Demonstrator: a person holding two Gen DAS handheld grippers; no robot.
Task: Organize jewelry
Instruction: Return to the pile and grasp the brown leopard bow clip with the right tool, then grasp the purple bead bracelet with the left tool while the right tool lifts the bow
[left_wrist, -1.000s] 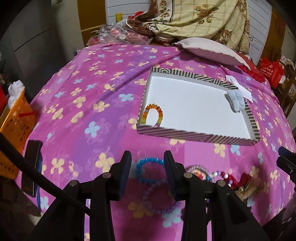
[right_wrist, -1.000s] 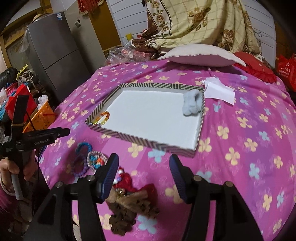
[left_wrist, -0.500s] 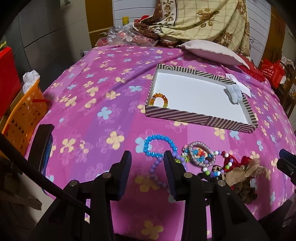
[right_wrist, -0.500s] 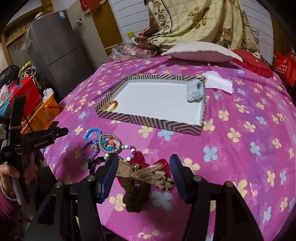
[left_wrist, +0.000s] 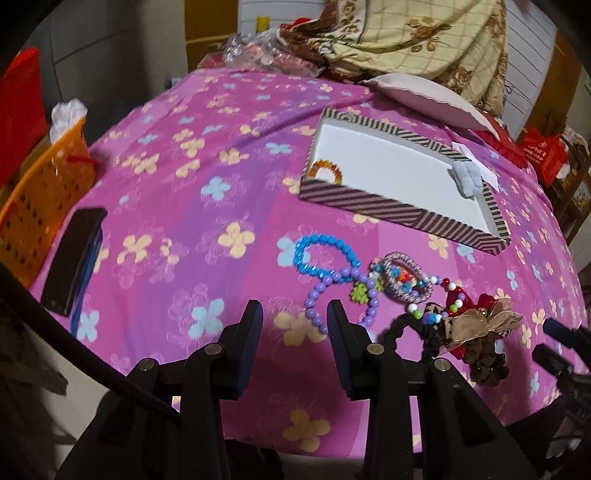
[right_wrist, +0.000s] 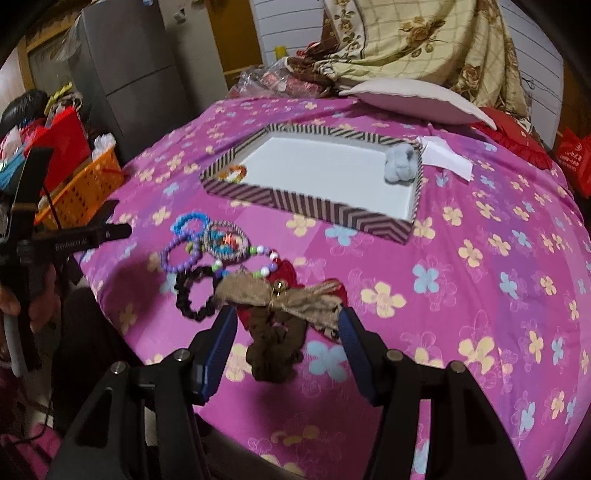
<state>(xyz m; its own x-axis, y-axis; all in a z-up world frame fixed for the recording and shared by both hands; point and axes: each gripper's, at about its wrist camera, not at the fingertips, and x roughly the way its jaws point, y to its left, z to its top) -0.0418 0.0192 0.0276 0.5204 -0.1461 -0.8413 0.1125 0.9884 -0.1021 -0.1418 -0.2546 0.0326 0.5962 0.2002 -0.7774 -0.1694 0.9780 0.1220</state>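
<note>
Both grippers, left (left_wrist: 293, 325) and right (right_wrist: 286, 328), hover with fingers apart, holding nothing.

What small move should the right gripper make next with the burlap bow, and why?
Probably lower the right gripper a little and close on the tan burlap bow hair tie: its open jaws already straddle the bow, nothing is gripped, and the striped cardboard tray has room.

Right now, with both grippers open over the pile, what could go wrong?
1. The purple bracelet, blue bracelet and bead string overlap; lifting one may drag others.
2. The scrunchies lie near the bed edge and could slide off.
3. The right gripper straddles bow and scrunchies; it may grab several.
</note>
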